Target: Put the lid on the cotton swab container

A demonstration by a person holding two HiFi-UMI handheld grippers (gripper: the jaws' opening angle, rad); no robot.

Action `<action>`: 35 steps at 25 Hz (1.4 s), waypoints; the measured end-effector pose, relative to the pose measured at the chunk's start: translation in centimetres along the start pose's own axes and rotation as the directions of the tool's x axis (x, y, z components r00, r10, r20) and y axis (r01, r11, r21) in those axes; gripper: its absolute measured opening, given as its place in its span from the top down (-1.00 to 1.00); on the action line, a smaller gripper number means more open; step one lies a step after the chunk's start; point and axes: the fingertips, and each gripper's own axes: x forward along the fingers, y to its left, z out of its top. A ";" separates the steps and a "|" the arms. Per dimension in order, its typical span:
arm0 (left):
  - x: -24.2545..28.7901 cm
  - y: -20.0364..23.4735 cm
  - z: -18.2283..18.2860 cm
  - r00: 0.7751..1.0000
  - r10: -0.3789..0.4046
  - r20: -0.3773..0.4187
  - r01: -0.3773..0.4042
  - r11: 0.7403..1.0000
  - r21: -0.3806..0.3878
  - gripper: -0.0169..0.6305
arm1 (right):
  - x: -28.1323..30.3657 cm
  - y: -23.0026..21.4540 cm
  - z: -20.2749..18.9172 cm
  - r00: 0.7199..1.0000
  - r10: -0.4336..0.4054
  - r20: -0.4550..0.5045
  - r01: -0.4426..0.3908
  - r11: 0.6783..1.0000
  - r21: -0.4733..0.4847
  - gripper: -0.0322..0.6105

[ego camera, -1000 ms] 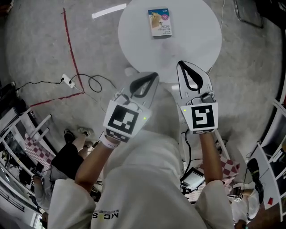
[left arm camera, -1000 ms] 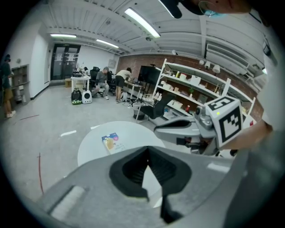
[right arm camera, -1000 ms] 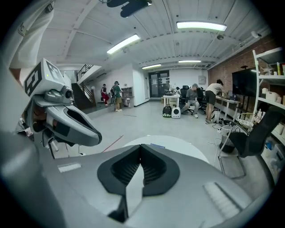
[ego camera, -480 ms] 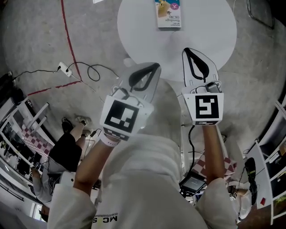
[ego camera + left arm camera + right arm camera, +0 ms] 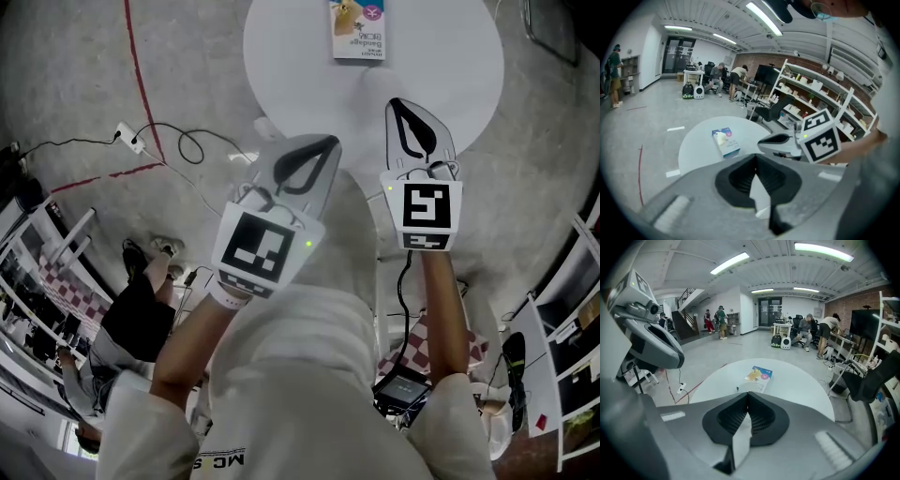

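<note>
A flat printed box (image 5: 358,28) lies on the far side of the round white table (image 5: 459,80); I see no loose lid in any view. My left gripper (image 5: 322,142) hovers at the table's near edge, jaws shut with nothing between them. My right gripper (image 5: 403,103) is over the table's near part, also shut and empty. In the left gripper view the box (image 5: 725,142) lies beyond the closed jaws (image 5: 756,157), with the right gripper (image 5: 780,140) to its right. In the right gripper view the box (image 5: 757,377) sits just past the closed jaws (image 5: 748,394).
On the concrete floor to the left are a power strip with cable (image 5: 128,139) and a red tape line (image 5: 139,75). A seated person (image 5: 131,323) is at lower left. A small screen device (image 5: 403,382) lies below the table. Shelving (image 5: 825,93) and desks with people stand farther off.
Both grippers have edged forward toward the table, and the box now sits higher in the head view. Both stay shut and empty.
</note>
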 end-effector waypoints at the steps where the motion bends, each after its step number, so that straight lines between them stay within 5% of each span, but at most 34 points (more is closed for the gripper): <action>1: 0.0 0.0 0.0 1.000 -0.001 -0.001 0.001 1.000 -0.001 0.95 | 0.2 -0.2 -0.4 1.000 -0.006 -0.017 0.006 1.000 -0.002 0.91; 15: -0.2 -0.7 -0.5 1.000 -0.015 -0.012 0.015 1.000 0.008 0.95 | 1.1 -1.0 -1.7 0.997 -0.041 -0.058 0.041 0.999 -0.001 0.92; 35: -6.8 -4.7 4.4 0.999 -0.003 0.050 -0.002 0.995 0.100 0.95 | -8.7 -0.6 4.3 0.995 -0.067 0.079 0.063 0.997 0.050 0.92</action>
